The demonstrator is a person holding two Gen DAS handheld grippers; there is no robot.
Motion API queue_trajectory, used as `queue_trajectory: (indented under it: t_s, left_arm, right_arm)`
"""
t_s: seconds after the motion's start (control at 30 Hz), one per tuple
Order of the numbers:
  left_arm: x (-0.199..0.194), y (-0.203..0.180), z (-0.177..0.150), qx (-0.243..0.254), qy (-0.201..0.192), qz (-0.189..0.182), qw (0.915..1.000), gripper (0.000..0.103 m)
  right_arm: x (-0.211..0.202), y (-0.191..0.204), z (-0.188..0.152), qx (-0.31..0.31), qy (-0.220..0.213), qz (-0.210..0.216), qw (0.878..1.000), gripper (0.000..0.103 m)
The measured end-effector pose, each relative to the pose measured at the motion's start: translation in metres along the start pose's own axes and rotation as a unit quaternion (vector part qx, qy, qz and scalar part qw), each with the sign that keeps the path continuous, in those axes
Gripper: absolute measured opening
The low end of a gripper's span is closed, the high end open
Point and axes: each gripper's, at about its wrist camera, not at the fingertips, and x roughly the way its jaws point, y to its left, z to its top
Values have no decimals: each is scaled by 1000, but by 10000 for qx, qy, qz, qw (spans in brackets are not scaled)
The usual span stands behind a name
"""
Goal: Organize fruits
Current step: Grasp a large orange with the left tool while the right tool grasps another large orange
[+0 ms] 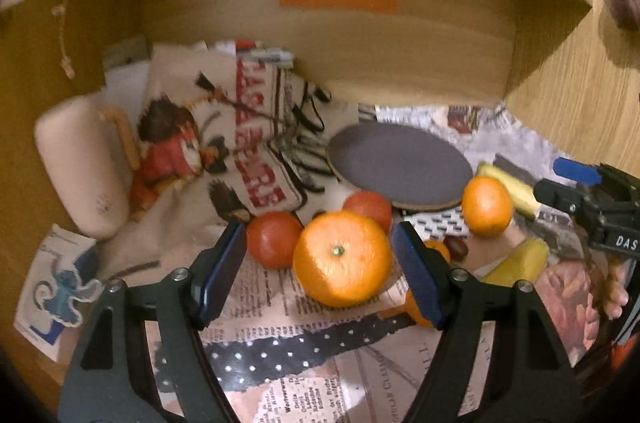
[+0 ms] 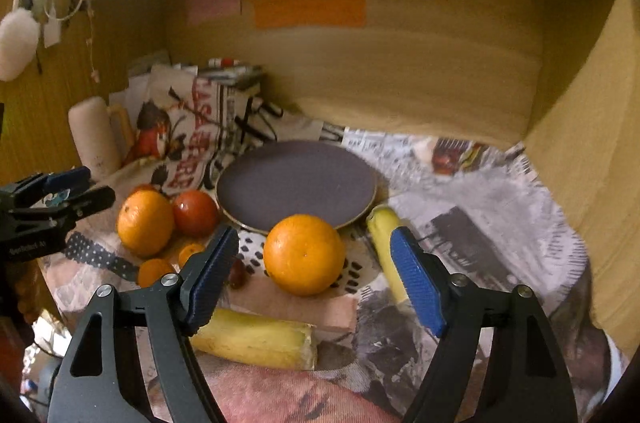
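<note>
- The left tool [image 1: 320, 259] is standing with its jaws apart around a large orange [image 1: 342, 257] lying on the newspaper-covered bench [image 1: 280, 307]; the right pad looks level with the fruit's edge, and I cannot tell whether it is touching, while a clear gap shows at the left pad.
- Two red tomatoes [image 1: 273, 239] are sitting at ten and twelve o'clock of that orange.
- The right tool [image 2: 316, 273] is standing with its jaws apart, a second orange [image 2: 304, 255] lying between and just beyond the blue pads [image 2: 416, 283], untouched.
- A dark plate [image 2: 296, 183] is sitting at twelve o'clock of this orange, bare.
- One banana [image 2: 256, 339] is lying at seven o'clock of it, under the left finger; another banana [image 2: 384, 243] is lying at three o'clock.
- Small mandarins [image 2: 156, 271] and a dark date-like fruit [image 2: 237, 277] are lying at nine o'clock.
</note>
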Motion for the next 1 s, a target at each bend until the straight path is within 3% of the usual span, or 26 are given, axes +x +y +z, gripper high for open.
queue_trajectory:
  t_s: [0.13,0.27,0.6,0.8,0.9,0.97,1.0]
  left_arm:
    - [19,2,-4,-101,354,-89,9993,77]
    - [27,2,-7,-175,419,-54,9990,90]
    - [46,-4,-7,-148,676,-227,9973,90]
    - [47,-3,-5,-104,583,-238,9980,81]
    - [46,-2,-6,-126,564,-283,9979,78]
    - [45,-4,-5,-84,565,-388,9976,68]
    - [44,-5,-5,-51,577,-356,9977,68]
  right_arm:
    - [17,-3,2,46,312,103,9994,76]
    - [32,-7,3,104,616,251,9977,76]
    - [63,-3,-1,-57,1130,289,9932,76]
    - [78,-6,-5,20,1330,318,9906,76]
    - [79,-8,-5,111,1322,430,9902,67]
    - [78,-7,-6,107,1307,480,9902,64]
    - [78,-5,-6,84,1293,456,9905,63]
